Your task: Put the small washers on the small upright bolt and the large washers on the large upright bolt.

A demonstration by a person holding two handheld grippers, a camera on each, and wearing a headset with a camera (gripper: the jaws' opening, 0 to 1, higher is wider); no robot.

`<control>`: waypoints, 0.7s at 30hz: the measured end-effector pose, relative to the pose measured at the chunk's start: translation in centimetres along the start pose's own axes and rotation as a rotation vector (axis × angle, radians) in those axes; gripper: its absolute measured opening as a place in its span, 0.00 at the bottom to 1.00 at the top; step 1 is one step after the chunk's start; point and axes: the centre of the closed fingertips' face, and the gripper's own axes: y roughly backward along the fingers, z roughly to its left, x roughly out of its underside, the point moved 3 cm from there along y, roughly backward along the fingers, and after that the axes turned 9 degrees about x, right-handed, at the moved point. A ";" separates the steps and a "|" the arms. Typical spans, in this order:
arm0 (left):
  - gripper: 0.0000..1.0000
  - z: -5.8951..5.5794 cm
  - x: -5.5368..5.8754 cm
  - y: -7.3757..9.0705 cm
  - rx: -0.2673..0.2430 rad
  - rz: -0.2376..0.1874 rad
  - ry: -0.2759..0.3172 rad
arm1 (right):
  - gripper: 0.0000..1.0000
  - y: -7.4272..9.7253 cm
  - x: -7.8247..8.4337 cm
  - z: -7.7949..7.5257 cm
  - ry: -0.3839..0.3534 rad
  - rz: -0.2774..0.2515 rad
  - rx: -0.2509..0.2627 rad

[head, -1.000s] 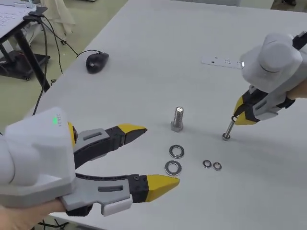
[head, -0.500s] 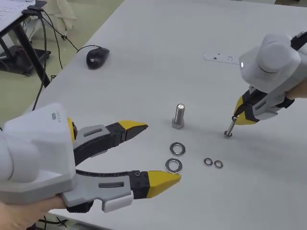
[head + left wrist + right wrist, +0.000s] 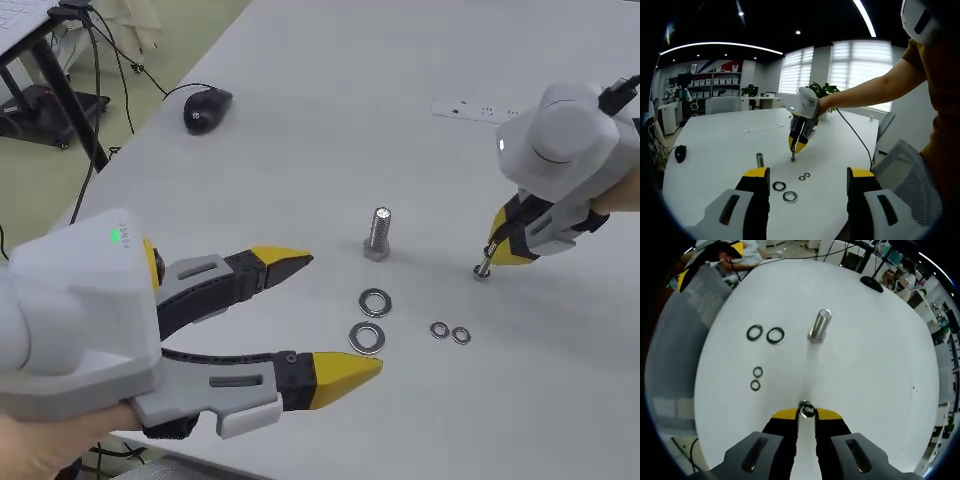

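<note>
I note the right gripper (image 3: 492, 251) clenched on the small bolt (image 3: 806, 410) and the left gripper (image 3: 345, 315) released; any sideways pull may topple the bolt.

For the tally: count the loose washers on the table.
4: two large washers by the large bolt, two small washers near the small bolt; the right gripper may hide another.

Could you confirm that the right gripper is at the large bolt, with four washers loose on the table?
Not quite: in the head view the right gripper is at the small bolt; four washers are loose on the table.
</note>
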 end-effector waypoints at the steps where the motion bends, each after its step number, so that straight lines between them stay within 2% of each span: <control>1: 0.61 0.0 0.0 0.0 0.001 -0.002 0.001 | 0.12 -0.2 0.0 0.1 -0.001 -0.001 -0.002; 13: 0.61 0.2 0.1 0.0 -0.001 0.002 0.008 | 0.13 -2.2 0.5 0.2 -0.001 -0.015 -0.008; 21: 0.60 0.2 0.1 0.1 -0.004 -0.004 0.013 | 0.16 -2.2 0.7 0.6 -0.006 -0.020 0.000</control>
